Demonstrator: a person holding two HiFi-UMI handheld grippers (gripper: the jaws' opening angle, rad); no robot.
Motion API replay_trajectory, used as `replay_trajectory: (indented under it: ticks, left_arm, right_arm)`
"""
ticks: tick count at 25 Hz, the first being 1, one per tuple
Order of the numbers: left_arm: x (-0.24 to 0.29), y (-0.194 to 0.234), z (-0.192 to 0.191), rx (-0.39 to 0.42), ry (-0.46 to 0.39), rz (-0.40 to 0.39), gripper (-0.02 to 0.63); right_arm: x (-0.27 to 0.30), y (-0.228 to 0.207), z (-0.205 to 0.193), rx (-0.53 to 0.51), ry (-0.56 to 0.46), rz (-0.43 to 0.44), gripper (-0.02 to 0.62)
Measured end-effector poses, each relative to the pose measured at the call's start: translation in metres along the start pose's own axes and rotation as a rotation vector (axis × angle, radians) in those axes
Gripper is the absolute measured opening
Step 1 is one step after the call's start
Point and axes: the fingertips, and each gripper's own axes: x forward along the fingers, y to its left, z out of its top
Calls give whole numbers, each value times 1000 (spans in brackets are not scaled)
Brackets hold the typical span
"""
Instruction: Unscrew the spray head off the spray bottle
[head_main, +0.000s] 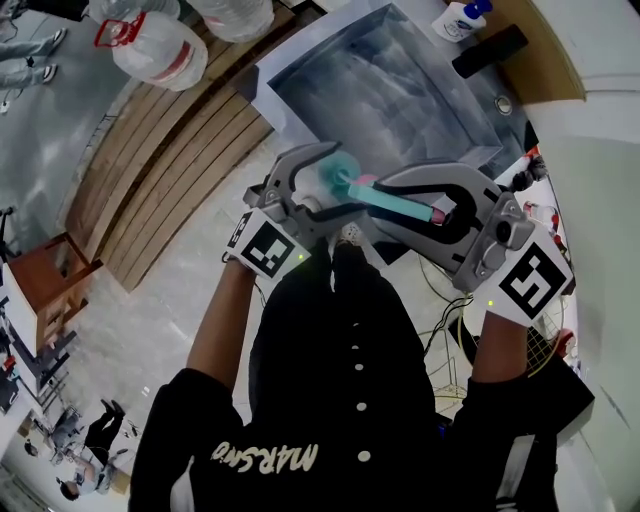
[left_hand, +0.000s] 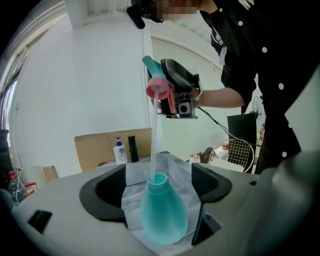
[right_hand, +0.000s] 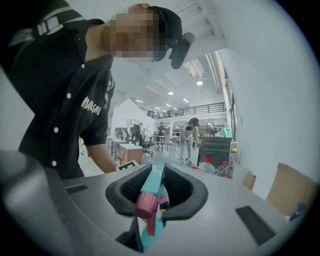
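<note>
My left gripper (head_main: 330, 180) is shut on the body of a teal spray bottle (left_hand: 162, 215), which stands neck-up with its mouth open. My right gripper (head_main: 395, 200) holds the teal and pink spray head (right_hand: 152, 197), clamped between its pads. In the left gripper view the spray head (left_hand: 159, 85) hangs well above the bottle. Its clear dip tube (left_hand: 152, 140) still reaches down into the neck. From the head view the bottle (head_main: 335, 170) sits just left of the spray head (head_main: 395, 202). Both grippers are held in the air in front of the person's chest.
Below and ahead lies a grey sheet-lined tray (head_main: 380, 80) on a table. A soap pump bottle (head_main: 460, 20) and a black object (head_main: 490, 50) stand at its far right. Large water jugs (head_main: 160, 50) rest on wooden slats (head_main: 170, 150) to the left. A racket (left_hand: 240, 152) leans behind.
</note>
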Motion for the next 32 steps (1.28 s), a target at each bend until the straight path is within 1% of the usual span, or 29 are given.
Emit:
replay_trajectory:
  ticks: [5, 10, 13, 16, 19, 20, 21, 22, 24, 26, 27, 29, 32]
  left_arm:
    - [-10, -3, 18, 10, -2, 10, 399]
    - [-16, -1, 24, 24, -8, 9, 399]
    - [-21, -2, 28, 27, -12, 11, 399]
    - [-28, -1, 36, 35, -20, 24, 397]
    - [-40, 2, 48, 45, -36, 56, 393]
    - [-45, 2, 52, 53, -36, 72, 362]
    - [-51, 3, 56, 67, -32, 88, 285]
    - [-56, 5, 61, 82, -27, 103, 228]
    - [-67, 9, 71, 96, -27, 139, 192]
    - [-78, 16, 81, 99, -36, 190, 113]
    - [-84, 19, 86, 96, -40, 215, 96]
    - [-96, 21, 94, 83, -40, 254, 40]
    - [-109, 17, 106, 73, -26, 283, 26]
  right_arm:
    - [-11, 7, 23, -9, -3, -20, 91]
    - [-12, 9, 31, -8, -15, -24, 91]
    - [-16, 9, 36, -9, -26, -41, 91]
    - [-21, 5, 46, -2, -67, -87, 91]
    - [-28, -1, 54, 1, -100, -163, 91]
    - [-32, -4, 57, 3, -110, -193, 91]
    - [-35, -6, 59, 6, -123, -224, 91]
    - [-38, -8, 62, 9, -137, -255, 91]
    - [-45, -11, 66, 8, -162, -318, 91]
    - [-52, -15, 68, 4, -184, -383, 91]
    - [-56, -16, 69, 6, -192, -413, 91]
    - [-62, -15, 68, 14, -197, -463, 91]
    - [-70, -11, 65, 13, -181, -523, 91]
